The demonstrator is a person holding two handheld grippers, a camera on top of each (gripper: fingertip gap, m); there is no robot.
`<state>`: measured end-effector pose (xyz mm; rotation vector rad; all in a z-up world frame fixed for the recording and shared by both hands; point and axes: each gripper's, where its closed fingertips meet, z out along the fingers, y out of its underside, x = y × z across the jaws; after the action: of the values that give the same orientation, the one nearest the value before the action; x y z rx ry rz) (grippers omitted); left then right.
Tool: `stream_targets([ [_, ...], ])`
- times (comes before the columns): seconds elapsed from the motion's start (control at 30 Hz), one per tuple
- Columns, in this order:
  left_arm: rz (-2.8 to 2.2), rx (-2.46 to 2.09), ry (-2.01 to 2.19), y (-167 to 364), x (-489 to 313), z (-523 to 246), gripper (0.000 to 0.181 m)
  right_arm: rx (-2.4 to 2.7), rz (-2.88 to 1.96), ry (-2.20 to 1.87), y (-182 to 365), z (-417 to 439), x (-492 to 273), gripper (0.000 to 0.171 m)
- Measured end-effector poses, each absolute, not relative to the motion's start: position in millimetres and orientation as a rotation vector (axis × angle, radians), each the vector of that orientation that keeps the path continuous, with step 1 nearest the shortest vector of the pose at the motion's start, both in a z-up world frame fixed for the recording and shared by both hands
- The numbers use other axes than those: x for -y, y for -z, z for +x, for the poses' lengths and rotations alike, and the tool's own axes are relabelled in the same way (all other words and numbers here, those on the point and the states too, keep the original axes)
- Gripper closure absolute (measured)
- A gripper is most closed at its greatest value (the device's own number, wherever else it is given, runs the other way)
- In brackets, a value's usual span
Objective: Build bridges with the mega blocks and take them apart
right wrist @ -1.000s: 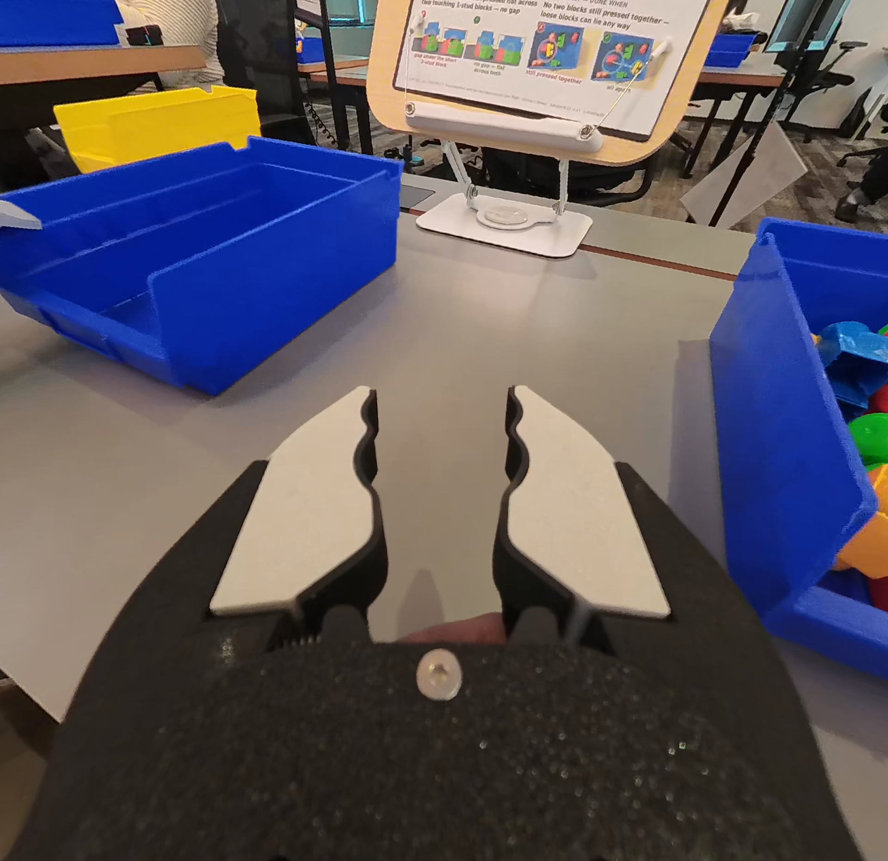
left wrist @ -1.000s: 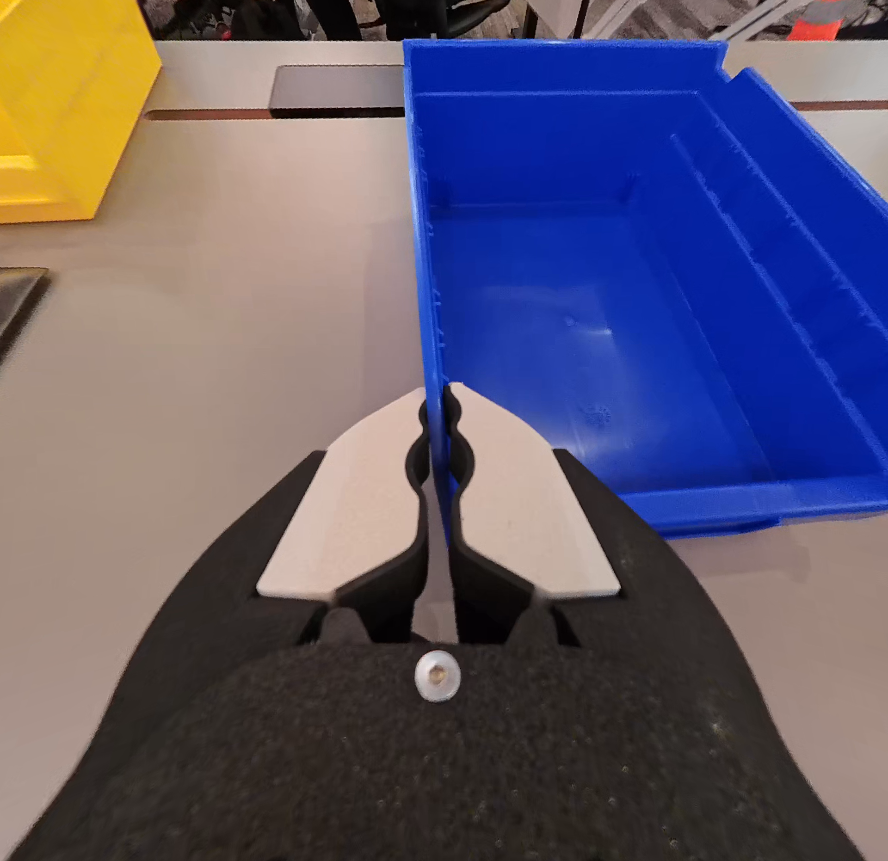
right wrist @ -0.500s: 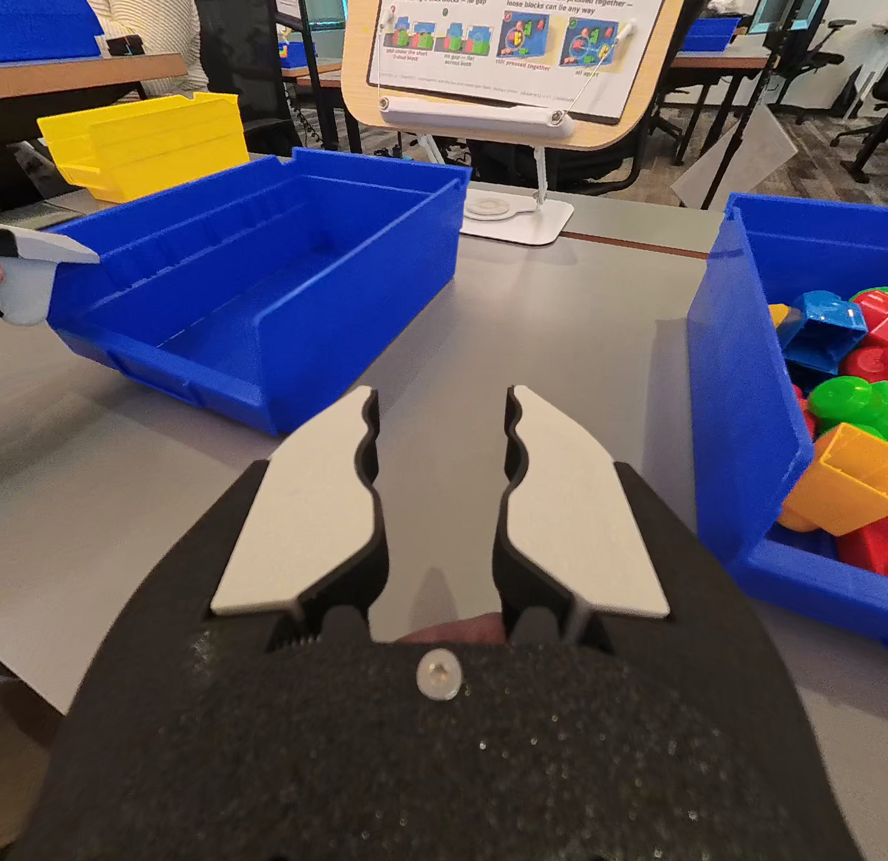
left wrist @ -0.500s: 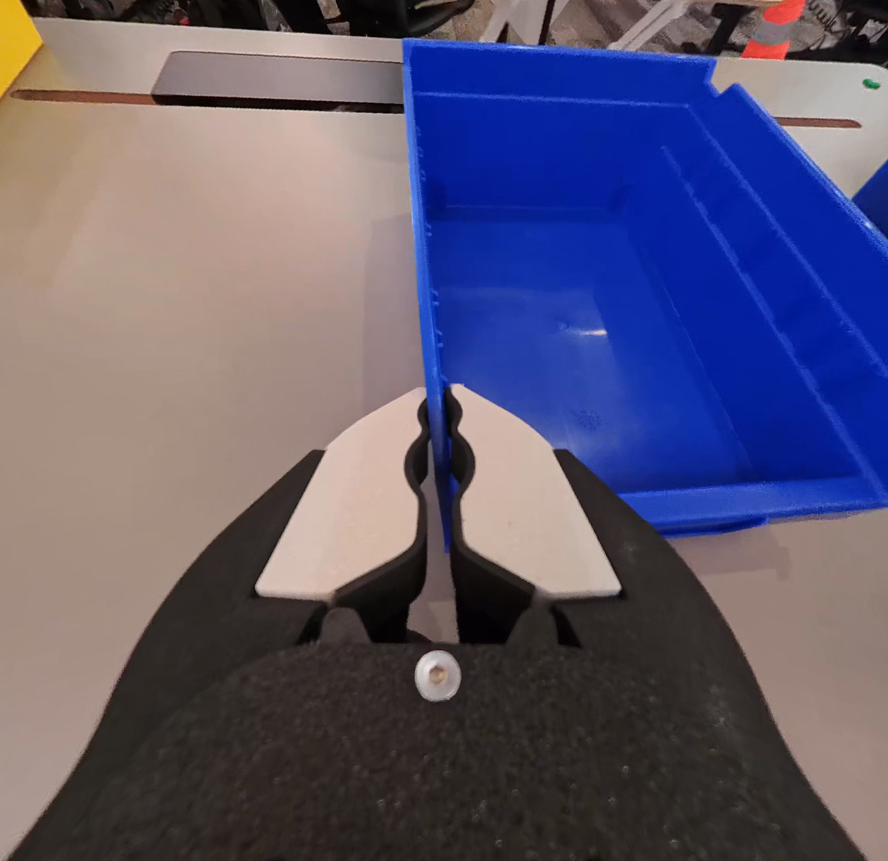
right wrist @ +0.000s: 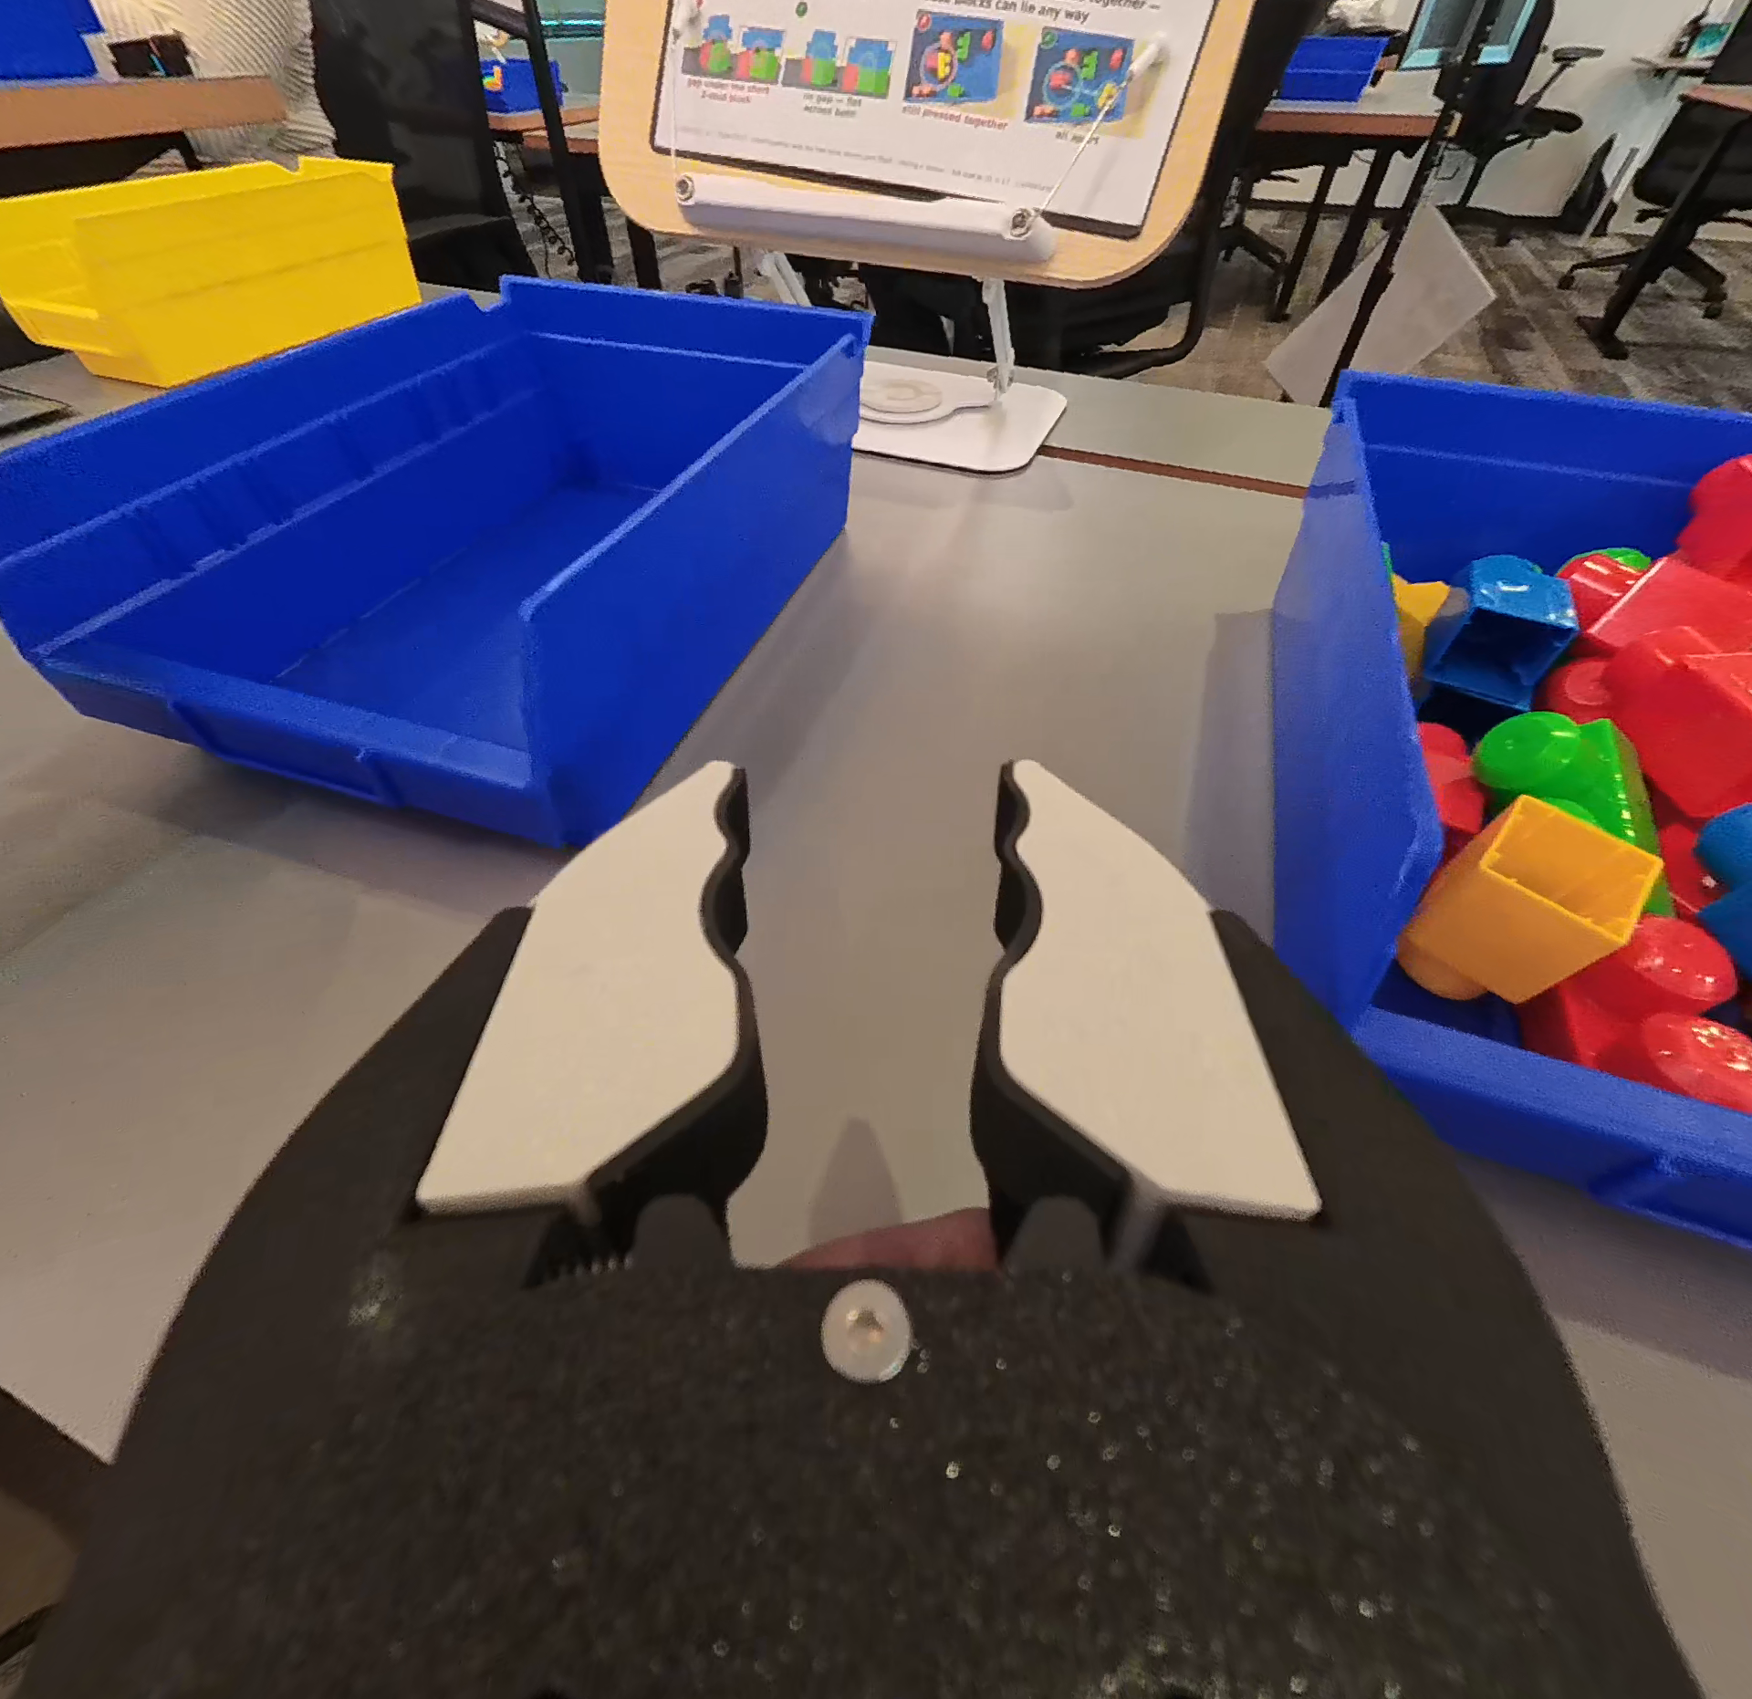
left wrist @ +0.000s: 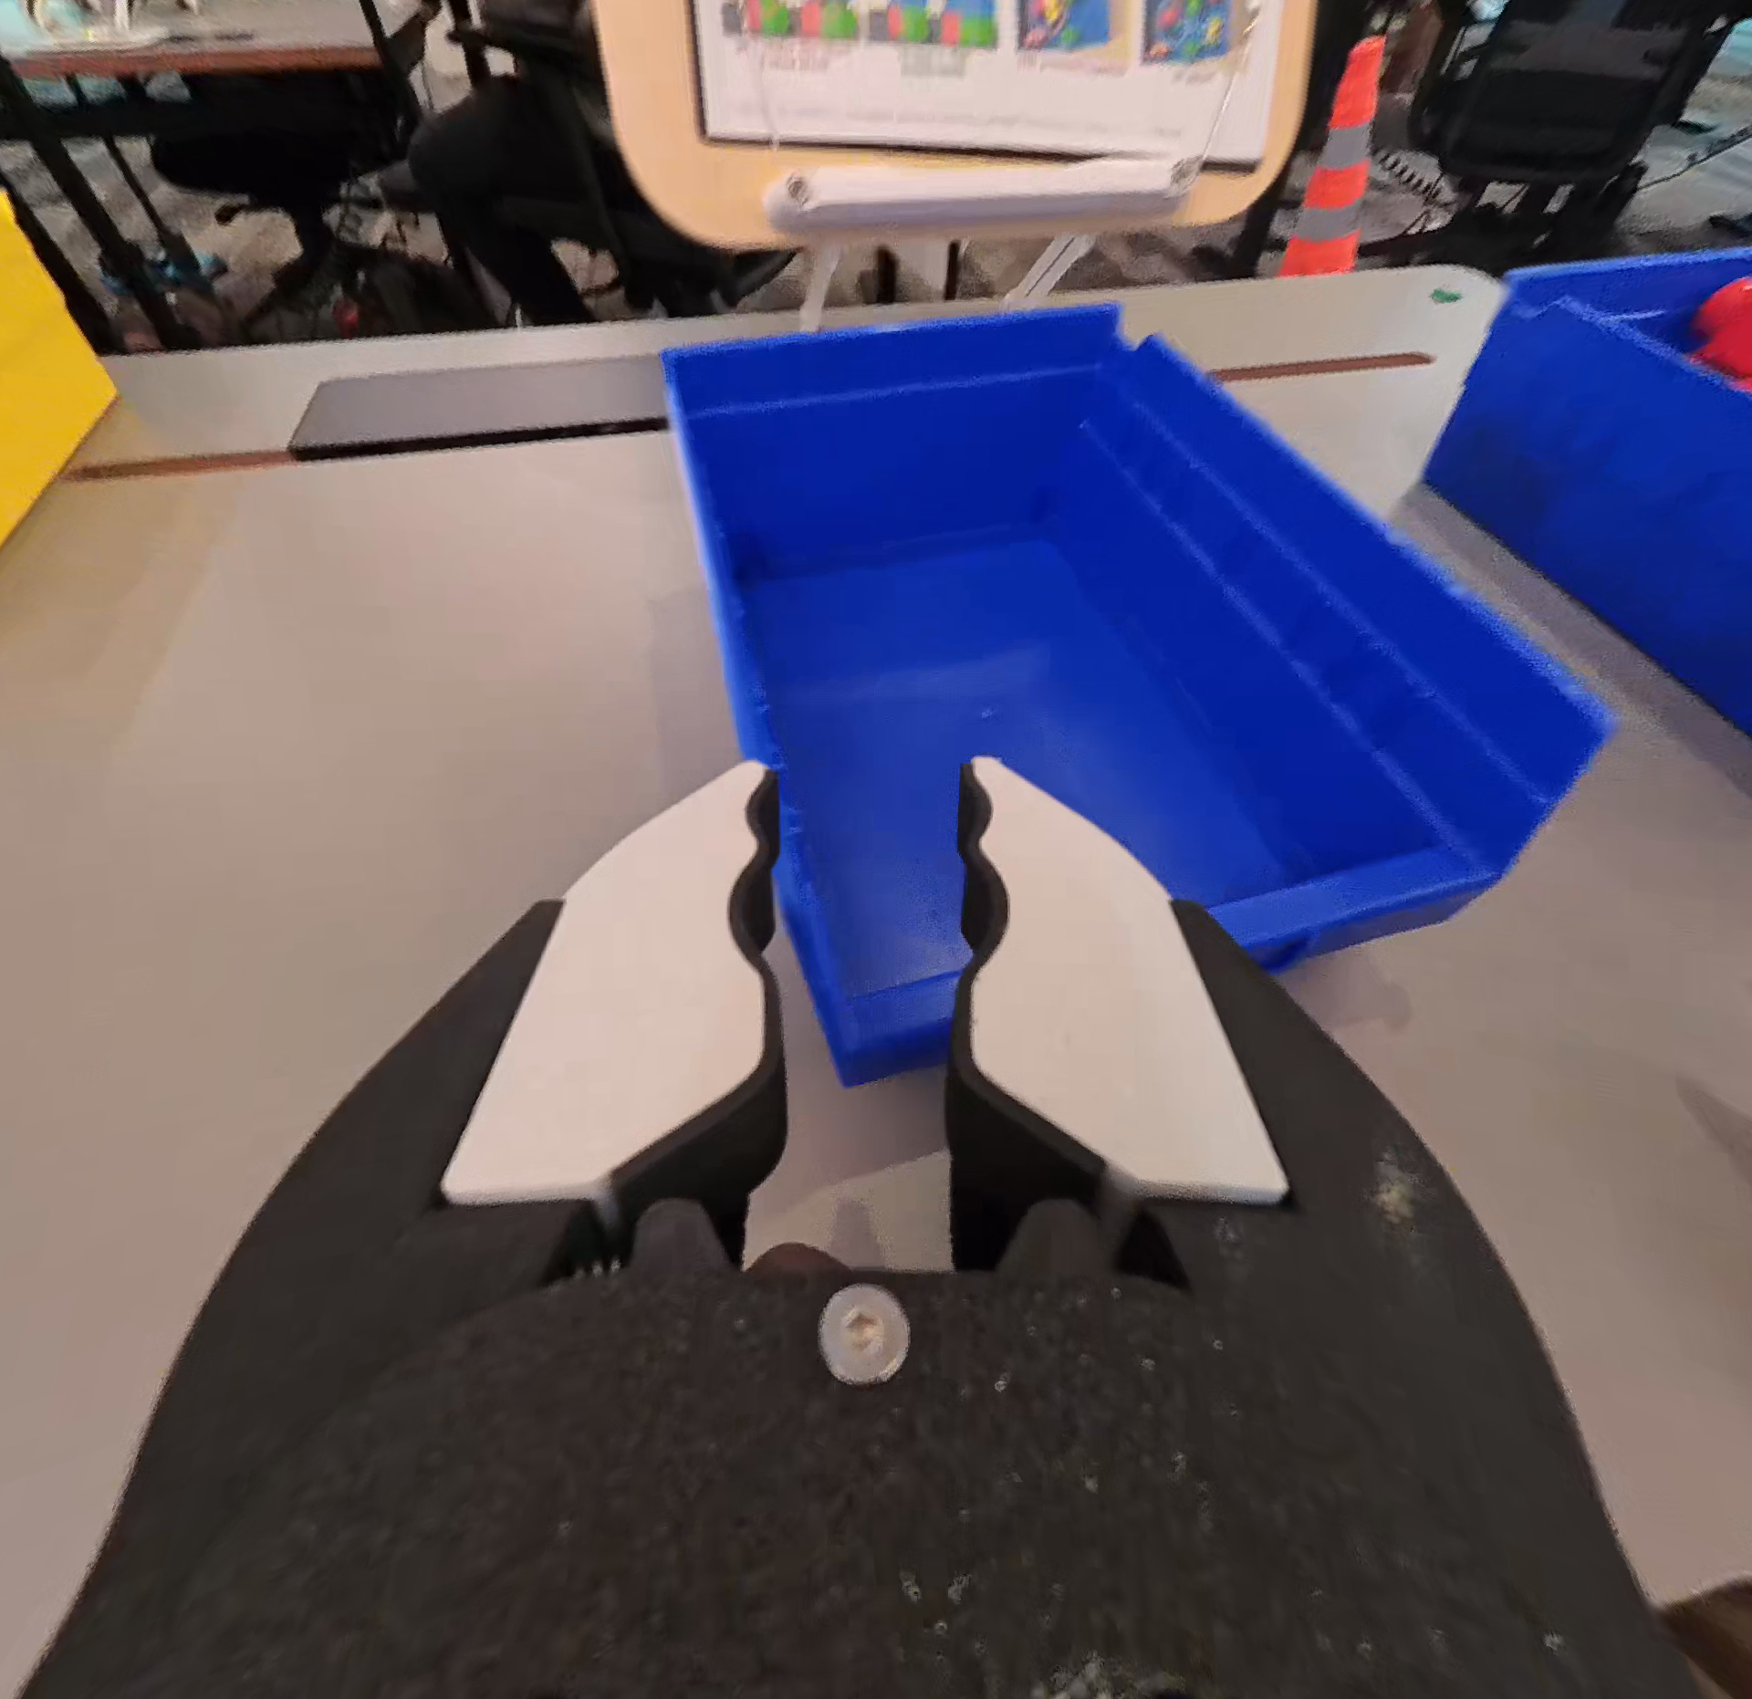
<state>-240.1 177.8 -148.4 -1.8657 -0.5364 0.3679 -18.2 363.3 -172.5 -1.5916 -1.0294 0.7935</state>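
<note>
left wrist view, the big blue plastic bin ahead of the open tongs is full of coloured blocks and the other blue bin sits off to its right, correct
Not quite. In the left wrist view the big blue plastic bin ahead of the open left tongs is empty. The rest holds: the other blue bin sits off to its right.

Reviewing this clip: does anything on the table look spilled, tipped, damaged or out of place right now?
Nothing stands out. The empty blue bin sits flat on the table, and the mega blocks are all inside the second blue bin, none spilled. Both the left tongs and right tongs are open and empty.
</note>
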Motion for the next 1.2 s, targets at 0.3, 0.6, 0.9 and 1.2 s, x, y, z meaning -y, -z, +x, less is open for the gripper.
stream_targets([
  [0.3,-1.891,0.310,-0.336,146.9,-205.7,-173.0,0.140,0.984,-1.636,-0.583,172.3,19.9,-400.9,0.122],
  [0.6,-1.872,0.391,-0.303,148.3,-186.8,-197.0,0.139,0.816,-1.706,-0.433,160.7,100.2,-493.5,0.116],
  [0.9,-1.881,0.452,-0.299,155.9,-172.7,-216.9,0.139,0.704,-1.822,-0.177,188.8,180.5,-601.6,0.114],
  [1.2,-1.879,0.457,-0.311,155.3,-168.8,-222.7,0.139,0.689,-1.867,-0.349,204.3,168.3,-614.3,0.161],
])
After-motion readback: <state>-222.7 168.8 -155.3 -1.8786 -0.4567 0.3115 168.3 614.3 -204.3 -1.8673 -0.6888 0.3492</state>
